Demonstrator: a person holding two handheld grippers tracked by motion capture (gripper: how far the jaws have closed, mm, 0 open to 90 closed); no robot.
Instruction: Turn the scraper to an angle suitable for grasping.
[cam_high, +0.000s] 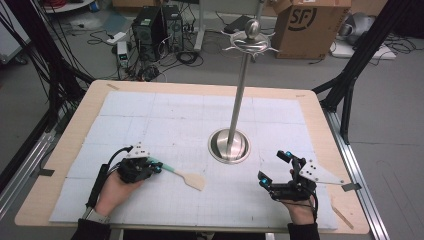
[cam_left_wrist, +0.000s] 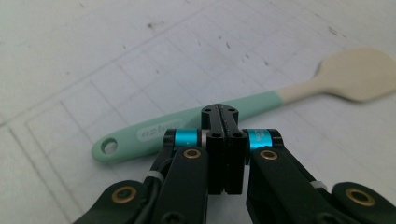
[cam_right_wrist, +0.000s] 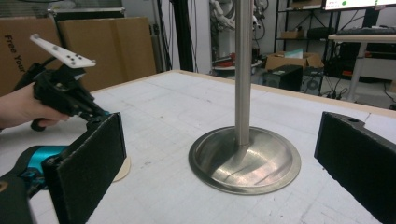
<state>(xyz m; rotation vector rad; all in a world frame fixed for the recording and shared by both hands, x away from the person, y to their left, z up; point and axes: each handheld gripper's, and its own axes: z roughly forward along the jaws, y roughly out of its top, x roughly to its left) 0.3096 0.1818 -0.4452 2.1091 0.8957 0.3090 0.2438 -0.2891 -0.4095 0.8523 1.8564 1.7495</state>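
Observation:
A spatula (cam_high: 186, 175) with a mint green handle (cam_left_wrist: 187, 123) and a beige blade (cam_left_wrist: 357, 74) lies flat on the white gridded mat (cam_high: 165, 120). My left gripper (cam_high: 158, 167) (cam_left_wrist: 219, 112) is shut, jaws pressed together with nothing between them. Its tips hover just over the middle of the handle, which runs crosswise behind them. My right gripper (cam_high: 274, 168) (cam_right_wrist: 224, 140) is wide open near the table's front right, aimed at the metal stand's round base (cam_right_wrist: 245, 161) (cam_high: 229, 146). Both black pads (cam_right_wrist: 88, 168) are bare.
The steel pole (cam_high: 241, 85) rises from the base to a ring of hooks (cam_high: 250, 44) at mid-table. The wooden table edge (cam_high: 320, 125) frames the mat. Boxes, computers and cables lie on the floor beyond. In the right gripper view, the left hand (cam_right_wrist: 18, 107) holds its gripper at far left.

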